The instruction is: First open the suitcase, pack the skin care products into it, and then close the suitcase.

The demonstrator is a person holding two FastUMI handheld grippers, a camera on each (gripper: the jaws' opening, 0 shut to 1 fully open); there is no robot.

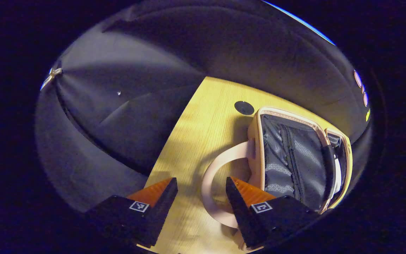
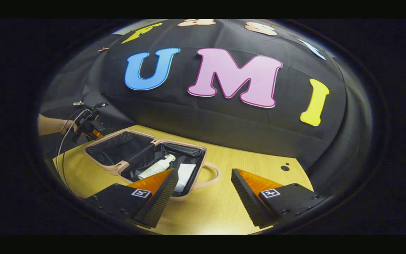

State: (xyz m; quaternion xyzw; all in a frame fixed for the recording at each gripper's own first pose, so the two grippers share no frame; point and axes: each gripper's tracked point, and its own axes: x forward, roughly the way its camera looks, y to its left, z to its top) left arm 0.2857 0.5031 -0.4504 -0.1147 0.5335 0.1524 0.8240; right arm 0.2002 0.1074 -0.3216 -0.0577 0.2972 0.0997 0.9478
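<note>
The pink suitcase (image 2: 180, 143) lies open on the wooden table (image 2: 224, 208), both dark-lined halves facing up. A white pump bottle (image 2: 157, 167) and a flat white pack (image 2: 185, 174) rest inside its right half. My right gripper (image 2: 203, 190) is open and empty, hovering in front of the case. In the left gripper view the suitcase (image 1: 256, 148) shows its grey lining and mesh pocket. Its pink loop handle (image 1: 208, 176) curves out towards me. My left gripper (image 1: 201, 197) is open, and the handle passes behind its right finger. The same gripper (image 2: 88, 127) shows farther off, behind the case's left half.
A hand (image 2: 53, 125) holds the far gripper, with cables hanging from it. A round black hole (image 2: 285, 168) sits in the table to the right of the case, also seen as the hole (image 1: 244, 107). The table edge (image 1: 167, 141) drops off to black cloth.
</note>
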